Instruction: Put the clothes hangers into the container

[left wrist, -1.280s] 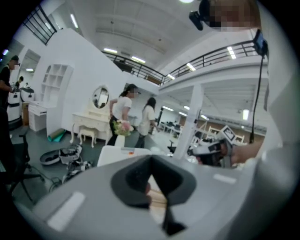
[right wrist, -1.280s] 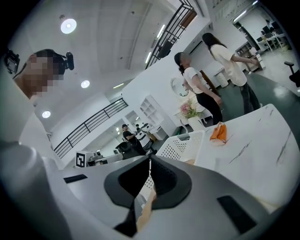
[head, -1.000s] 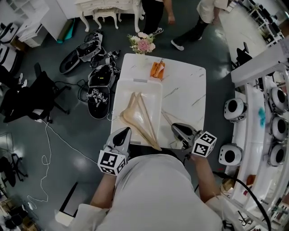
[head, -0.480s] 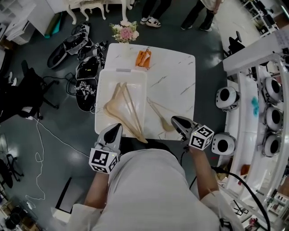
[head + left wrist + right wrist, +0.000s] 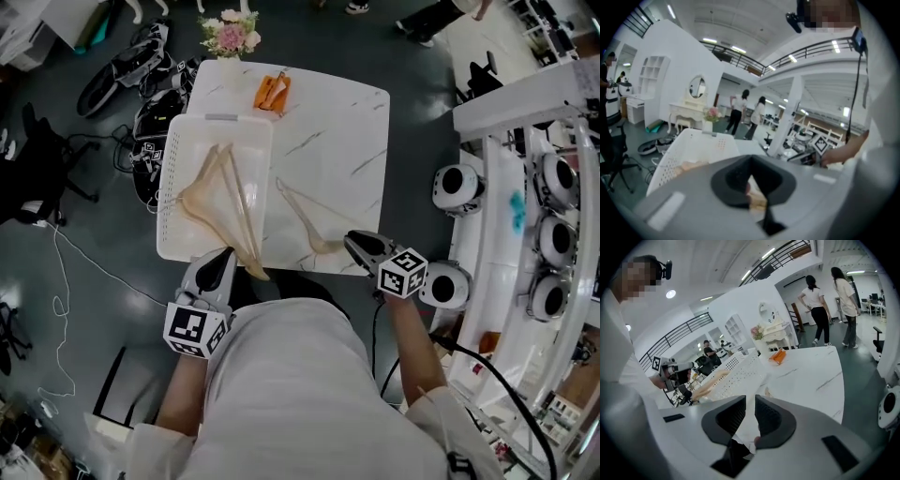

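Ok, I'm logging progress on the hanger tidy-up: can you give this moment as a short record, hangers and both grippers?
container: white basket on the left side of the table
inside: wooden hangers, one arm poking over the near rim
left gripper: shut on that arm's end
outside: loose hanger lying on the table
right gripper: jaws opening, nothing pressed between them, beside loose hanger's near end

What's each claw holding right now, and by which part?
Left claw grips one hanger by the tip of its arm. Right claw is opening; the other hanger's end seems loose between its jaws.
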A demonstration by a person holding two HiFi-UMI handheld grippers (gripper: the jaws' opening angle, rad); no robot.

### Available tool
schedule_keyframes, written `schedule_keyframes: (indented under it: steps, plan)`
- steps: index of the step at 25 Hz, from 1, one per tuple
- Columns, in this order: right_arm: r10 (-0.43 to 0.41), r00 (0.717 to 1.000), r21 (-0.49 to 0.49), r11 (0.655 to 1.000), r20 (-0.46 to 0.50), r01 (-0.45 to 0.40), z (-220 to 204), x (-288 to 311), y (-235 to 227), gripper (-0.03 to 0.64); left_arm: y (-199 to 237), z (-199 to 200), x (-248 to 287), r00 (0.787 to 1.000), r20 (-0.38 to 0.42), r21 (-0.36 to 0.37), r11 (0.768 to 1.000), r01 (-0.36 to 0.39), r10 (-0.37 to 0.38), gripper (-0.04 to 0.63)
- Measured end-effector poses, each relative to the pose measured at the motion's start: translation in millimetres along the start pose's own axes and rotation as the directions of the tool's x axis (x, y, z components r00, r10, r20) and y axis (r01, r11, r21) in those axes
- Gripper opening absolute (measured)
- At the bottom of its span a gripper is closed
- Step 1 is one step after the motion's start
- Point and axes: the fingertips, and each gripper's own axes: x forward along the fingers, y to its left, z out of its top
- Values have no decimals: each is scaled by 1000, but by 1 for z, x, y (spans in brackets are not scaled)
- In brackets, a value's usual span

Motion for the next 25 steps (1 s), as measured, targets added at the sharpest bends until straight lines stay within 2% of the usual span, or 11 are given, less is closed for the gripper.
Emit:
schedule_keyframes:
  steps: [4, 7, 10, 15, 19, 25]
  plan:
    - [5, 995, -41, 999, -97, -9, -27, 2, -17, 77, -18, -3, 6, 1000, -14, 2, 1000, 2, -2, 0]
    - [18, 982, -92, 995, -189, -36, -52, 9, -27, 108, -30, -3, 10, 1000, -19, 9, 1000, -2, 2, 0]
    - [25, 957, -169, 983, -288, -76, -78, 20, -35, 127, -37, -7, 15, 1000, -24, 7, 1000, -13, 13, 0]
    - [32, 902, -288, 942, -430, -171, -117, 40, -42, 154, -49, -12, 16, 999, -27, -7, 999, -39, 38, 0]
    - [38, 866, -331, 915, -499, -231, -141, 54, -45, 164, -61, -11, 14, 999, -25, -27, 999, -42, 41, 0]
    - [30, 833, -373, 885, -552, -280, -160, 69, -55, 173, -68, -19, 18, 998, -30, -40, 997, -61, 59, 0]
